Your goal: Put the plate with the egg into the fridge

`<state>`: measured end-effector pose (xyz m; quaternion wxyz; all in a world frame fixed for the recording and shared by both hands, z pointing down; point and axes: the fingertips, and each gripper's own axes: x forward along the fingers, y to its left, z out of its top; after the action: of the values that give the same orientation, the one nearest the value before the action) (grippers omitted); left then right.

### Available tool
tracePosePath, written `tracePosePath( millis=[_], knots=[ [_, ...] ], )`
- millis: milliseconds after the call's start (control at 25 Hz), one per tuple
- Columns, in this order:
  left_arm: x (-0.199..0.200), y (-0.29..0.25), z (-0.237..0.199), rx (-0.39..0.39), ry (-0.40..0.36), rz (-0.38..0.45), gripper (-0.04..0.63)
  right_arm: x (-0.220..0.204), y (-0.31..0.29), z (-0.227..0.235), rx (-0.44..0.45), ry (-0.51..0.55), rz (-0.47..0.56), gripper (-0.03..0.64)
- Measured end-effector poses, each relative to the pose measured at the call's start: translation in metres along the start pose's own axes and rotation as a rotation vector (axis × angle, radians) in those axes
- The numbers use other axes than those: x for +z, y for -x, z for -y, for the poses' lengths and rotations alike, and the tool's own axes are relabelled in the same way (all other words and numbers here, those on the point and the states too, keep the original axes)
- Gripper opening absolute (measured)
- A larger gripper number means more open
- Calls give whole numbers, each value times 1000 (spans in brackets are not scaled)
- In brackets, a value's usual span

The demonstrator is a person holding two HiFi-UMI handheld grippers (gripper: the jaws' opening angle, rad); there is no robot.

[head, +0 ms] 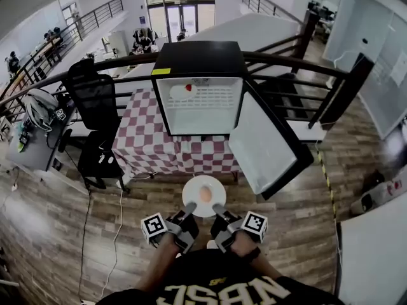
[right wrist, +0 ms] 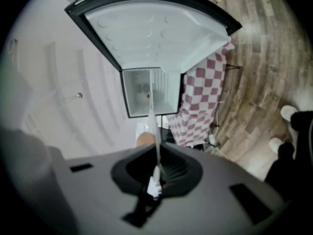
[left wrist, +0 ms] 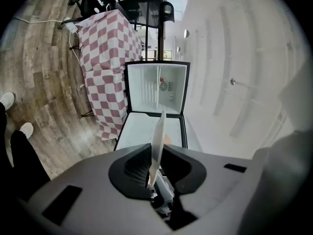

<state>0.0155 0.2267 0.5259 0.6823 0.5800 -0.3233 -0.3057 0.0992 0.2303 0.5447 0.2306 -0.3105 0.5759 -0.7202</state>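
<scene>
Fig.: Plate [head: 203, 196] w/ egg [head: 205, 194], carried in the air above the wood floor [head: 63, 234], in front of the open fridge [head: 198, 88].

- The plate is held level, just ahead of both grippers. Its near rim is gripped on two sides: near-left rim by the left hand-held gripper [head: 189, 208], near-right rim by the right hand-held gripper [head: 218, 210].
- Left gripper view: the plate [left wrist: 157, 146] is seen edge-on betw. the jaws, which are closed onto its rim. Part of the egg [left wrist: 167, 139] is seen beyond.
- Right gripper view: the jaws are nearly together, clamped on the thin rim of the plate [right wrist: 152, 126]. The egg [right wrist: 145, 140] is seen just left of it.
- The egg lies approx. at the plate's centre.
- The fridge stands toward the right end of the surface [head: 143, 138], which is covered w/ a red-and-white check cloth. Its door [head: 267, 145] is swung wide to the right.
- The plate is well short of the fridge opening, i.e. not yet inside.
</scene>
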Motion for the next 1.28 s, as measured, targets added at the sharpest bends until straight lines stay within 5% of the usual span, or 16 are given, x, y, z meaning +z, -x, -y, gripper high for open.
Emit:
tracePosePath(
  millis=[560,720,880,1120,1280],
  knots=[
    [-23,-24,-21,65,19,37,57,30,16,13,-10,-44,-36,31],
    [-23,-31,-18,81,-49,26,57,38,12,13,-2,-88,-35,31],
    [-10,-41,-17,105,-122,-1,57,44,-4,19,-13,-115,-25,31],
    [21,-76,-25,114,-46,-55,57,70,-34,17,-29,-120,54,31],
    [56,-102,-26,138,-78,-133,57,88,-66,10,-19,-146,107,31]
  ],
)
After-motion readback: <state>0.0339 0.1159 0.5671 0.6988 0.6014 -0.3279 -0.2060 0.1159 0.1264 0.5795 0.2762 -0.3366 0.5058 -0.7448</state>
